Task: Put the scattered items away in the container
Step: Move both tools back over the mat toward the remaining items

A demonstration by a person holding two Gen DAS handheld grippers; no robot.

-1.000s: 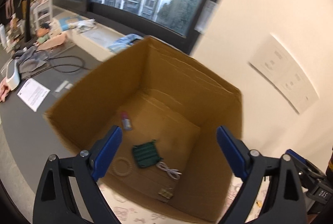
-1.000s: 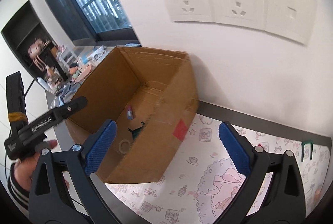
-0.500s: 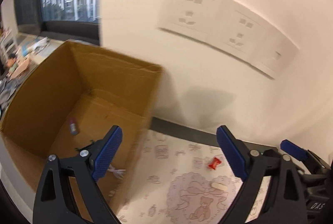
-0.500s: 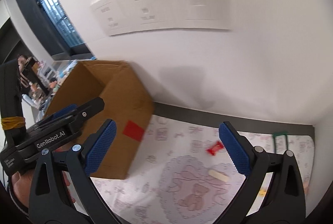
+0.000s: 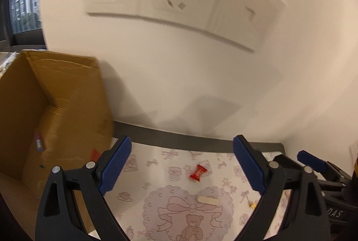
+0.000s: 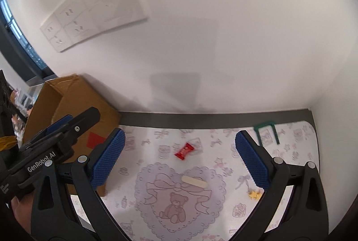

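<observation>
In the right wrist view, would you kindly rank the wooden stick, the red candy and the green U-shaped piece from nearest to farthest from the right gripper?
From the right gripper:
1. Wooden stick, lying on the heart print almost between the fingers.
2. Red candy, a little beyond, slightly left of centre.
3. Green U-shaped piece, far right, near the dark strip at the wall.

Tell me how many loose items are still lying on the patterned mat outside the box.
4. A red candy near the mat's middle, a pale stick on the heart print, a yellow star by the right gripper's finger, a green clip far right. The grippers may hide more.
</observation>
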